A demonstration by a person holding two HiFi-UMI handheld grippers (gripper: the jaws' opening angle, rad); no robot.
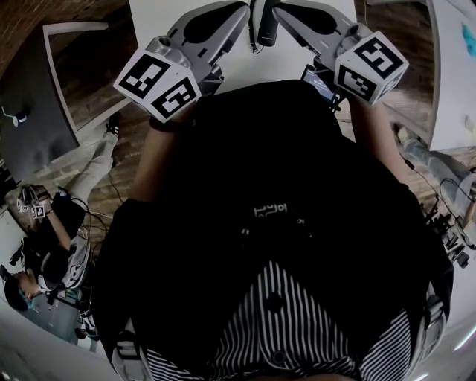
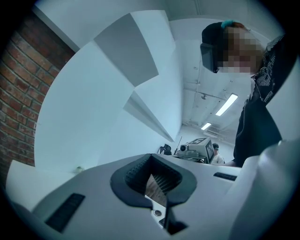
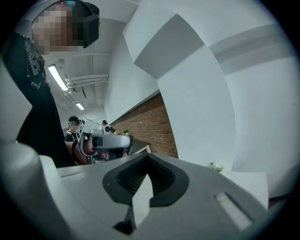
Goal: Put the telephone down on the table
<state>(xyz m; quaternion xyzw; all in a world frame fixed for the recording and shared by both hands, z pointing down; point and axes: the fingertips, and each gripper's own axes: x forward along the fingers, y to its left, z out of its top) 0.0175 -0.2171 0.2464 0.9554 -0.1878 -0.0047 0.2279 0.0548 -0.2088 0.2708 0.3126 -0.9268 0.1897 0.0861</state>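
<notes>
Telephone (image 1: 266,26) on table (image 1: 282,63), between left tongs (image 1: 244,7), right tongs (image 1: 277,11).

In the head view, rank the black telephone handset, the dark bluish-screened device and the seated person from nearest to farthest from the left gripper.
1. Black telephone handset, right beside the left gripper tips.
2. Dark bluish-screened device, farther right, beneath the right gripper.
3. Seated person, far off at lower left.

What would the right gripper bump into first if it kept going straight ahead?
Probably nothing nearby. Beyond the shut jaws of the right gripper, its view shows open air up to a far white wall; the left gripper sits aside. Depth is uncertain.
</notes>
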